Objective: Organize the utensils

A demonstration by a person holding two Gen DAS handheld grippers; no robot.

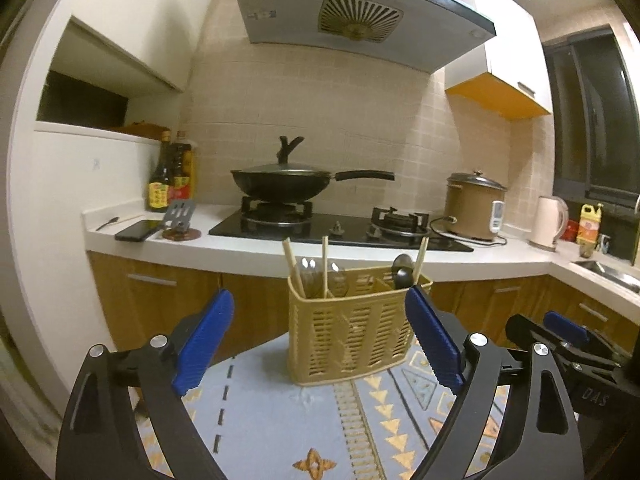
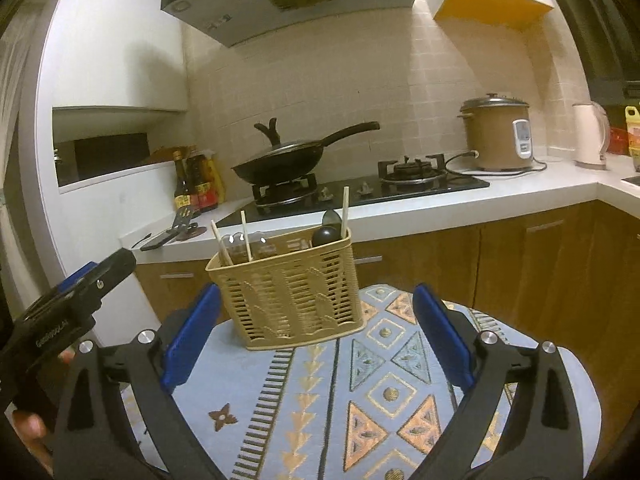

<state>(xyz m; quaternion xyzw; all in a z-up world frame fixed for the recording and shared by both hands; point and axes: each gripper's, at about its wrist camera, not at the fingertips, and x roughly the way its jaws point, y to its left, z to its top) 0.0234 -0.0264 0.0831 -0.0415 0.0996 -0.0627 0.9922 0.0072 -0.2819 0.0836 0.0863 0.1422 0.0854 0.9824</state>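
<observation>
On the far left of the kitchen bench (image 1: 256, 248) lie a small spoon (image 1: 107, 223), a dark phone (image 1: 138, 231) and a slotted spatula (image 1: 180, 213) propped on a round stand, all well apart from the utensil basket (image 1: 350, 332). If organising means gathering these too, they are a long reach across, and the spatula looks easy to knock off its stand.

The left gripper (image 1: 320, 344) has its blue pads spread wide with nothing between them. It points at the basket but touches nothing.

The basket stands upright on a small table covered by a patterned blue cloth (image 2: 320, 400), near its far edge. In its left compartment are two chopsticks (image 1: 294, 266) and what look like clear-handled spoons; toward the right, a dark ladle (image 2: 325, 236) and another chopstick — exactly how the dividers run I cannot tell.

The right gripper (image 2: 316, 340) is likewise spread wide and empty, just short of the basket.

The risks I would judge from here: the basket is light and tall, so a nudge from either gripper could tip it or slide it off the far edge; the cloth may also drag. The chopsticks lean loosely — a glancing touch could flick one out.
</observation>
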